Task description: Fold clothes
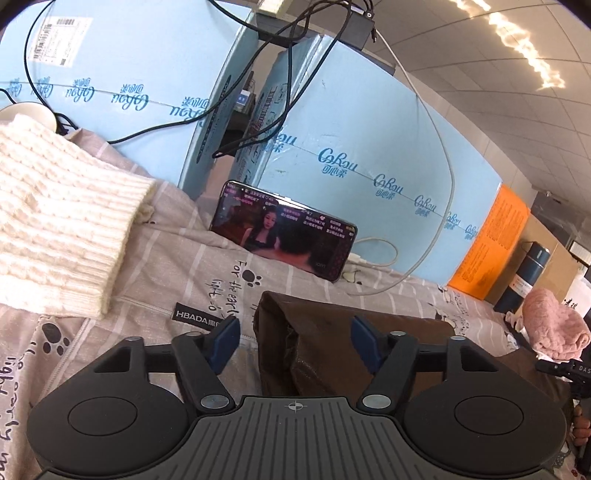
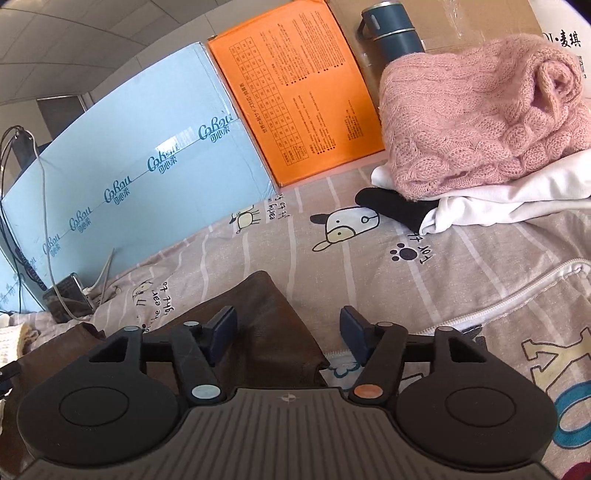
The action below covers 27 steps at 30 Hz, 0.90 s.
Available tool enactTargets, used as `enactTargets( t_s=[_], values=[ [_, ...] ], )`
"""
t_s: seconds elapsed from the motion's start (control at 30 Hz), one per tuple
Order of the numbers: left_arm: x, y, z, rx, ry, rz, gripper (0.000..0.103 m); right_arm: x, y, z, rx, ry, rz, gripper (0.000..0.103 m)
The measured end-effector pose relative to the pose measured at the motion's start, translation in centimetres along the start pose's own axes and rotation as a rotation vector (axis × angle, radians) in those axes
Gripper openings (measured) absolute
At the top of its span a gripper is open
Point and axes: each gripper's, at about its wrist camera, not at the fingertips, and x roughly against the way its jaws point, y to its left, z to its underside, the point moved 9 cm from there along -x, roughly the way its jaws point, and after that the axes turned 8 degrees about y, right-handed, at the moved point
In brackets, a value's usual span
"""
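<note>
**Brown garment between two open grippers**

I work on a bed cover (image 2: 369, 266) with cartoon prints, walled at the back by blue cartons (image 1: 369, 147) and an orange box (image 2: 306, 85).

My left gripper (image 1: 293, 339) has its jaws wide and holds nothing; the corner of the brown garment (image 1: 332, 354) lies just under and between them. My right gripper (image 2: 288, 334) is also wide and empty, with another corner of the same garment (image 2: 258, 317) below its left jaw.

I judge the garment is already doubled at least once, with neat edges, so this fits either a fold just released or a new one about to be taken. Any further fold needs both jaws to close on matching corners.

Further out, beyond my left jaws, lie a cream knit (image 1: 55, 221) and a phone (image 1: 284, 232). Beyond my right jaws sits a pink knit (image 2: 480, 118) on white cloth (image 2: 498, 203), before a dark flask (image 2: 391, 33). I see no container holding clothes.
</note>
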Motion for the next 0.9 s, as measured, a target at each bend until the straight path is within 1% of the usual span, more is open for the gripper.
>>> enactTargets(
  t_s=[0.03, 0.07, 0.13, 0.17, 0.2, 0.23, 0.33, 0.47, 0.57, 0.67, 0.73, 0.83, 0.9],
  values=[
    [0.4, -0.1, -0.1, -0.002, -0.007, 0.006, 0.078, 0.3, 0.1, -0.1, 0.01, -0.012, 0.007, 0.071],
    [0.9, -0.3, -0.1, -0.005, -0.014, 0.012, 0.078, 0.8, 0.4, -0.2, 0.024, -0.032, 0.017, 0.076],
    [1.5, -0.5, 0.1, -0.015, -0.014, 0.009, 0.084, 2.3, 1.0, -0.3, 0.044, -0.062, 0.054, 0.083],
    [1.8, -0.5, 0.2, -0.021, -0.016, 0.004, 0.085, 3.4, 1.5, -0.2, 0.043, -0.075, 0.061, 0.085],
    [2.1, -0.6, 0.3, -0.026, -0.017, 0.0, 0.086, 4.4, 1.8, 0.2, 0.031, -0.078, 0.056, 0.086],
    [2.3, -0.7, 0.4, -0.032, -0.019, -0.003, 0.086, 5.2, 2.1, 0.5, 0.015, -0.074, 0.048, 0.09],
    [2.9, -0.9, 0.5, -0.029, -0.026, 0.015, 0.088, 7.8, 3.0, 1.6, -0.03, -0.055, 0.034, 0.1],
    [3.4, -1.1, 0.7, -0.032, -0.033, 0.036, 0.088, 10.5, 3.3, 3.1, -0.094, -0.008, 0.063, 0.101],
    [3.7, -1.2, 1.0, -0.035, -0.033, 0.038, 0.089, 11.6, 2.6, 4.2, -0.196, 0.047, 0.074, 0.102],
    [4.0, -1.1, 1.2, -0.031, -0.036, 0.039, 0.09, 11.5, 2.0, 5.5, -0.318, 0.125, 0.031, 0.102],
    [4.2, -1.0, 1.2, -0.025, -0.043, 0.039, 0.09, 11.0, 1.9, 6.3, -0.377, 0.17, -0.003, 0.102],
    [4.3, -0.8, 1.2, -0.014, -0.048, 0.038, 0.091, 9.7, 2.1, 7.2, -0.432, 0.227, -0.044, 0.102],
    [4.3, -0.6, 1.2, -0.007, -0.046, 0.035, 0.091, 8.7, 2.2, 7.3, -0.439, 0.242, -0.052, 0.102]
  ],
)
